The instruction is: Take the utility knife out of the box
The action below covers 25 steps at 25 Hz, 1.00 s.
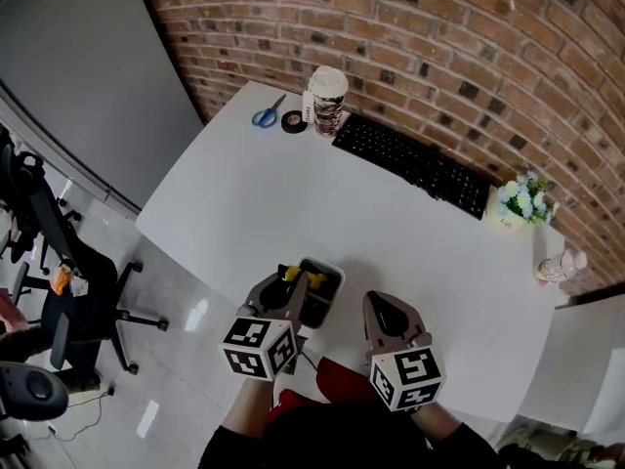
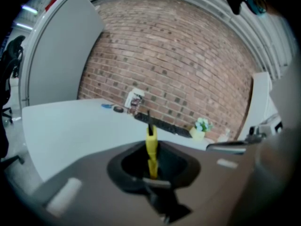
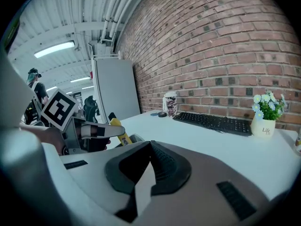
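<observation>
My left gripper (image 1: 290, 283) is shut on the yellow utility knife (image 1: 291, 275), which it holds just above the left end of the dark open box (image 1: 328, 294) at the table's near edge. In the left gripper view the knife (image 2: 151, 140) stands upright between the jaws, its black tip pointing up. The right gripper view shows the left gripper (image 3: 94, 132) from the side, with the knife (image 3: 120, 133) sticking out of it. My right gripper (image 1: 382, 307) hovers to the right of the box. Its jaws (image 3: 150, 145) are shut and hold nothing.
On the white table (image 1: 293, 193), a black keyboard (image 1: 410, 159), a lidded cup (image 1: 327, 99), blue scissors (image 1: 266, 115) and a tape roll (image 1: 293, 121) lie along the brick wall. A flower pot (image 1: 522, 203) and a bottle (image 1: 559, 265) stand at the right. An office chair (image 1: 59, 262) stands on the floor at the left.
</observation>
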### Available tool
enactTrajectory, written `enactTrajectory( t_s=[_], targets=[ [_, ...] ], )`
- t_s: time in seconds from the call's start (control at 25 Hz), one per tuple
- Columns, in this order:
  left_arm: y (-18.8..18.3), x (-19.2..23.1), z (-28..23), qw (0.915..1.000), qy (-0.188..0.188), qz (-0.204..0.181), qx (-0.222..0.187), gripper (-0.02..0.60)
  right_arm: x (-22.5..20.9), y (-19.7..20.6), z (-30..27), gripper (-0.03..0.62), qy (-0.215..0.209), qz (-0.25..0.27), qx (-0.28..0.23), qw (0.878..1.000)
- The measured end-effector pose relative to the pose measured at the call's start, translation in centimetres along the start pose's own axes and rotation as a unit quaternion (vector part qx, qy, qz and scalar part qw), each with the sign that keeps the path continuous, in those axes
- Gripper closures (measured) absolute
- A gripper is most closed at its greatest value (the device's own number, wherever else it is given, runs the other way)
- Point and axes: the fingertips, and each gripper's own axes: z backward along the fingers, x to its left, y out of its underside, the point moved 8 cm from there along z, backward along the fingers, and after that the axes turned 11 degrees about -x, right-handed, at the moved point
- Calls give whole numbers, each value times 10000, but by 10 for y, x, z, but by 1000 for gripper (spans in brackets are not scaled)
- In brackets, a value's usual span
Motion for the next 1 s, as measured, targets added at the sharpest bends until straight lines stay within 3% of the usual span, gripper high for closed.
enactTrajectory(
  t_s=[0.64,1.0],
  targets=[
    [-32,-11,13,9990,-306,-28,-315,522,-7,-21,-13,586,-353,-13,-168,9992],
    [-49,-6,44,9946,-798,-123,-656,522,8,-36,-27,586,-900,80,-312,9954]
  ],
)
